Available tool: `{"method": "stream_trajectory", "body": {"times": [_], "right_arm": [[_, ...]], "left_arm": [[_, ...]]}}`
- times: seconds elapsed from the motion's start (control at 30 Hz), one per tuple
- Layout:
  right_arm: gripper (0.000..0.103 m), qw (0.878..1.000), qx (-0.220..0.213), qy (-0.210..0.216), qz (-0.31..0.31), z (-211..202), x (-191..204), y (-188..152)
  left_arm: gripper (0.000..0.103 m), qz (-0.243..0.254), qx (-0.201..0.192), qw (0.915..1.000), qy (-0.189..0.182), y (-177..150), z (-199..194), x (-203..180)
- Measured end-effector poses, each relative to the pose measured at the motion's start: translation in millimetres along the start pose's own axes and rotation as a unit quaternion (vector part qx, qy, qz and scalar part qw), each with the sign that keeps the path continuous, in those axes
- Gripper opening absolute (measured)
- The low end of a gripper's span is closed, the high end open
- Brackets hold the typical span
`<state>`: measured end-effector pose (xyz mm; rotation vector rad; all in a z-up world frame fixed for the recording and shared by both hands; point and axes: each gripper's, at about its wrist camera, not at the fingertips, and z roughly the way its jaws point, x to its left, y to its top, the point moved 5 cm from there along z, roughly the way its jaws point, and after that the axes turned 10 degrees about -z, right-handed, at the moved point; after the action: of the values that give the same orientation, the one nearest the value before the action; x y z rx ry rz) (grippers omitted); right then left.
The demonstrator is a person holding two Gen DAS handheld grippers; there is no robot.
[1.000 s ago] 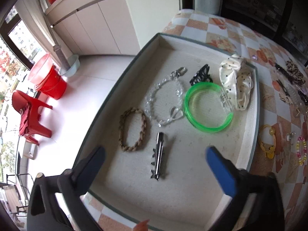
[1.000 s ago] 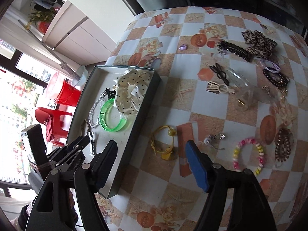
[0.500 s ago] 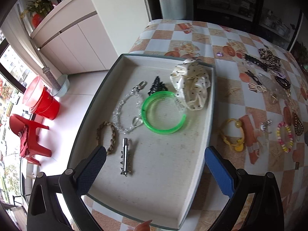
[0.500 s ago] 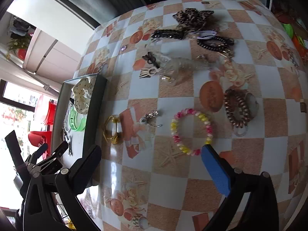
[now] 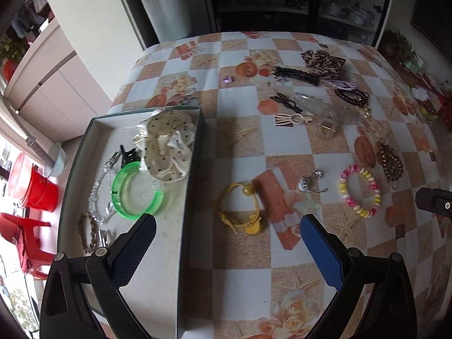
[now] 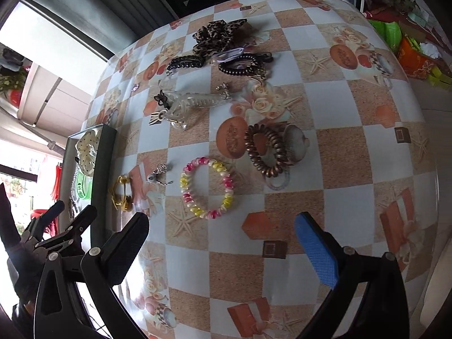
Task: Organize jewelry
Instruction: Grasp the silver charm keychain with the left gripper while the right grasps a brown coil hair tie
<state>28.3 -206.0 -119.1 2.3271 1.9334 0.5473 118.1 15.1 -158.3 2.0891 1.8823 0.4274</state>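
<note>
At the left, a shallow grey tray [image 5: 195, 152] holds a polka-dot scrunchie [image 5: 166, 144], green bangle [image 5: 135, 192], black claw clip [image 5: 128, 154], clear bead chain [image 5: 99, 195] and braided band [image 5: 86, 234]; a metal clip beside it is mostly hidden behind the left gripper [image 5: 226, 240], whose jaws stand apart, empty. On the table: yellow hair tie [image 5: 240, 212], small charm (detail unclear), pink-yellow bracelet [image 6: 207, 188], brown coil tie [image 6: 264, 149]. The right gripper [image 6: 223, 234] gapes wide, empty.
</note>
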Motion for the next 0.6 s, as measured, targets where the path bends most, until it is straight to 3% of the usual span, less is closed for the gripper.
{"method": "stream_trajectory", "body": {"times": [0.6], "right_arm": [[0.103, 0.999, 0.014, -0.031, 0.029, 7.0, -48.0, 8.0]], "left_arm": [[0.103, 0.089, 0.006, 0.9958, -0.022, 13.1, 29.3, -56.8]]}}
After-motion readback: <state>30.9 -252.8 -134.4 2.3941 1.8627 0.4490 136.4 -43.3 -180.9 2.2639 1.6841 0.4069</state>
